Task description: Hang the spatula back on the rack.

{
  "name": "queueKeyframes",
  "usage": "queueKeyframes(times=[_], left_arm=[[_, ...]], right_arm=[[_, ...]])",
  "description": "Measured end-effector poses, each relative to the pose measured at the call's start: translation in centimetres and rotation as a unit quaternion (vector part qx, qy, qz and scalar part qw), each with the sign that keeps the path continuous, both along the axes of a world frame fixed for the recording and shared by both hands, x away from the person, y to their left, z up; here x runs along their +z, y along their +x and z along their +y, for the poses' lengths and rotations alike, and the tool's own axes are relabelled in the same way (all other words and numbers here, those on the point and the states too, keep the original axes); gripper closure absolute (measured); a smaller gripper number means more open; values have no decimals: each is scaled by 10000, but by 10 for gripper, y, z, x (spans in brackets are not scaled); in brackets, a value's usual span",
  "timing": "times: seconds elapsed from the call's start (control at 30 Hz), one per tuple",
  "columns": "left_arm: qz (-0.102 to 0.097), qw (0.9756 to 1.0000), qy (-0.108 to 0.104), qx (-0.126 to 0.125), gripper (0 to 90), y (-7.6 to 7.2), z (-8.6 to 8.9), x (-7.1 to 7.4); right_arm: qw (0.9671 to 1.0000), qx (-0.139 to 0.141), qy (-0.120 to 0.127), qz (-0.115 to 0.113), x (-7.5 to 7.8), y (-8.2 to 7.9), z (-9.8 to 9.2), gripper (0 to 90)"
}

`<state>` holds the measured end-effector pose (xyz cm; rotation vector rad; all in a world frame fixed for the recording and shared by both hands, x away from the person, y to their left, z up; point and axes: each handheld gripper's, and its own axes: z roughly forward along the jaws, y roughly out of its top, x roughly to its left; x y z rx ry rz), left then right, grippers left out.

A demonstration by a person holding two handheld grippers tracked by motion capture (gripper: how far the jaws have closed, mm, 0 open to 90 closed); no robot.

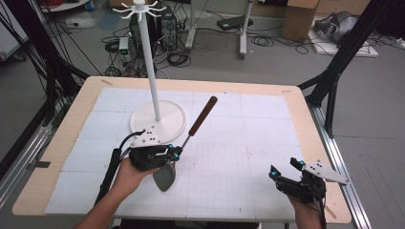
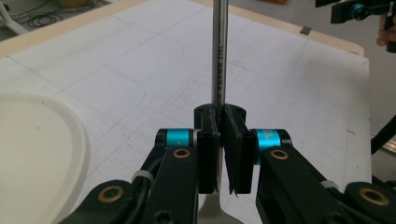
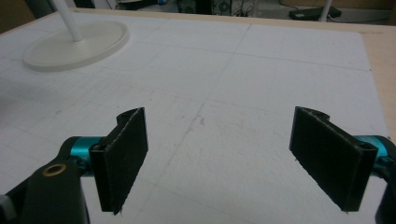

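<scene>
Spatula [image 1: 184, 143], high view: metal blade low near the front-left of the mat [image 1: 248, 143], brown handle tipped up and away toward the rack base [image 1: 160, 121]. Left gripper [image 1: 173, 153] clamped on the thin metal shaft just above the blade. Rack pole [image 1: 150, 62] upright behind, hooks [image 1: 139, 9] at the top. Right gripper [image 1: 286, 168] low at front-right, well apart from the spatula, holding nothing.

Left gripper view: 2 black jaws pressed tight on the steel shaft [image 2: 219, 60], which runs straight up out of the pads; blade edge visible below the jaws. Rack base [image 2: 37, 154] at left, close by. Other gripper far off at top right.

Right gripper view: 2 pads [image 3: 122, 156] spread wide, bare mat [image 3: 224, 93] between them, nothing gripped. Rack base [image 3: 77, 44] far at upper left.

Likely step: lifting the spatula toward the rack to hang it. To do well: keep the clamp firm, since the shaft is thin, smooth and could twist or slide between the pads. Raise clear of the base before swinging toward the pole. Handle end needs to meet a hook, so tilt slowly and watch for a hanging hole, not discernible here. Right gripper free to steady the handle if it pivots.
</scene>
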<state>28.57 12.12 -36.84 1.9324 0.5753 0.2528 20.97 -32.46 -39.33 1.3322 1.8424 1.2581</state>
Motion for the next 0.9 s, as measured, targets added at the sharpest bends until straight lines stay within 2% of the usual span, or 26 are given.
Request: queueKeyframes(times=[0.23,0.33,0.43,0.63,0.77,0.9], left_arm=[[-173,9997,-188,66,840,-8,3,5],[-225,9991,-338,106,840,-11,4,8],[-296,9987,-395,148,839,-13,6,11],[-440,9973,-494,314,839,-20,5,14],[-491,9964,-576,391,839,-24,0,15],[-482,9963,-595,403,839,-27,-6,13]], right_arm=[[9994,316,1,-110,11,7,21,181],[9987,473,8,-181,17,9,31,180],[9974,643,39,-310,25,12,41,181],[9941,975,195,-428,42,22,65,181],[9887,1376,268,-535,59,32,89,181],[9787,1923,362,-613,79,43,115,218]])
